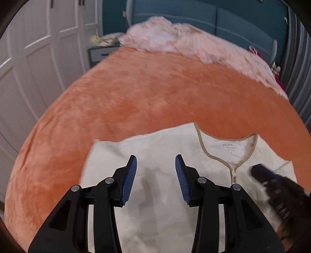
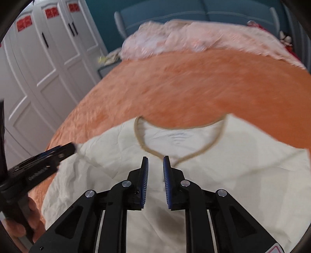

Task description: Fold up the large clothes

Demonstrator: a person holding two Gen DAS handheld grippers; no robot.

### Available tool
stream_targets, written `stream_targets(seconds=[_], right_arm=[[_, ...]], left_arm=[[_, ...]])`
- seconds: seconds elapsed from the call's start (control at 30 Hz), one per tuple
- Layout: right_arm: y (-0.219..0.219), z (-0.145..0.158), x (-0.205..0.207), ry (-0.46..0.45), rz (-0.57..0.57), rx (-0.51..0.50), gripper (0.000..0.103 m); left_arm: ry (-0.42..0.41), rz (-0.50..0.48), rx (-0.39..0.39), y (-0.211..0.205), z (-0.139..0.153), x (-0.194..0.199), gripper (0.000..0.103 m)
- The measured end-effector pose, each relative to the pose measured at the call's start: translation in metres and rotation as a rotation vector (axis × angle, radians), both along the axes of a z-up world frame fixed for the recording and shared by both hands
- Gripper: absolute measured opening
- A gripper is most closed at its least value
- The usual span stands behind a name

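Observation:
A cream zip-front garment (image 1: 155, 155) with a tan-trimmed neckline (image 1: 202, 144) lies flat on the orange bed cover, collar away from me. My left gripper (image 1: 156, 163) is open and empty, hovering over the garment's left shoulder area. My right gripper (image 2: 155, 162) is open with a narrow gap and holds nothing, just above the garment (image 2: 213, 175) near the bottom of the V neckline (image 2: 151, 150). The right gripper also shows blurred in the left wrist view (image 1: 272, 179). The left gripper shows at the left edge of the right wrist view (image 2: 48, 155).
An orange plush cover (image 1: 145, 97) spreads over the bed. A pink fluffy blanket (image 1: 175, 40) is bunched at the head end before a teal headboard (image 1: 194, 17). White wardrobe doors (image 1: 38, 58) stand at left, with a bedside table (image 1: 99, 52) by them.

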State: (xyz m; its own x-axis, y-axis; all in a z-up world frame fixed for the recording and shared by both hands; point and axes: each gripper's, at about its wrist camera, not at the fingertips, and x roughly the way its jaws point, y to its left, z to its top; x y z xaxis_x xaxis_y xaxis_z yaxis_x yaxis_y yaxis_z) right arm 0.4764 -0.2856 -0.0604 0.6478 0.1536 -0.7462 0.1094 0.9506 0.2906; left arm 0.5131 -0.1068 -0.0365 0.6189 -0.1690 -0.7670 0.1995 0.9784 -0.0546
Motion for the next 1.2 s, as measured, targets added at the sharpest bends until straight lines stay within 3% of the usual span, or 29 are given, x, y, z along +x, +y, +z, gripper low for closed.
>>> stream_targets(seconds=[0.07, 0.17, 0.37, 0.4, 0.47, 0.5, 0.6, 0.73, 0.8, 0.9, 1.0, 1.1, 1.2], right_arm=[[0.01, -0.008, 0.015, 0.021, 0.05, 0.01, 0.014], [0.028, -0.023, 0.037, 0.054, 0.094, -0.07, 0.021], [0.025, -0.056, 0.053, 0.121, 0.085, -0.056, 0.026], [0.025, -0.057, 0.053, 0.116, 0.088, -0.054, 0.023], [0.023, -0.057, 0.051, 0.112, 0.074, -0.074, 0.007], [0.02, -0.058, 0.049, 0.108, 0.062, -0.078, 0.0], [0.001, -0.061, 0.038, 0.076, -0.011, -0.028, 0.0], [-0.035, -0.031, 0.004, -0.063, -0.19, 0.006, 0.0], [-0.054, -0.022, -0.006, -0.079, -0.233, -0.009, 0.002], [-0.084, -0.02, -0.008, -0.052, -0.252, 0.005, 0.004], [-0.092, -0.03, 0.006, 0.007, -0.22, 0.035, 0.004], [-0.08, -0.043, 0.025, 0.08, -0.132, 0.015, 0.004], [-0.063, -0.058, 0.035, 0.123, -0.088, -0.075, 0.004]], left_arm=[[0.022, 0.008, 0.011, -0.007, -0.013, 0.014, 0.04], [0.038, 0.042, 0.051, -0.008, -0.031, 0.029, 0.04], [0.069, 0.079, 0.008, 0.012, -0.067, 0.041, 0.04], [0.058, 0.08, 0.003, 0.013, -0.07, 0.039, 0.04], [0.026, 0.079, 0.018, 0.011, -0.074, 0.034, 0.04], [0.02, 0.079, 0.019, 0.011, -0.076, 0.033, 0.04], [0.01, 0.086, 0.001, 0.014, -0.079, 0.033, 0.042], [0.012, 0.096, 0.035, 0.011, -0.073, 0.034, 0.041], [-0.017, 0.086, 0.04, 0.006, -0.058, 0.026, 0.04], [-0.06, -0.001, -0.011, -0.013, -0.03, 0.009, 0.04], [-0.052, -0.105, 0.005, -0.058, -0.02, 0.004, 0.04], [0.017, -0.163, 0.052, -0.098, -0.037, 0.014, 0.042], [0.043, -0.159, 0.139, -0.121, -0.061, 0.023, 0.041]])
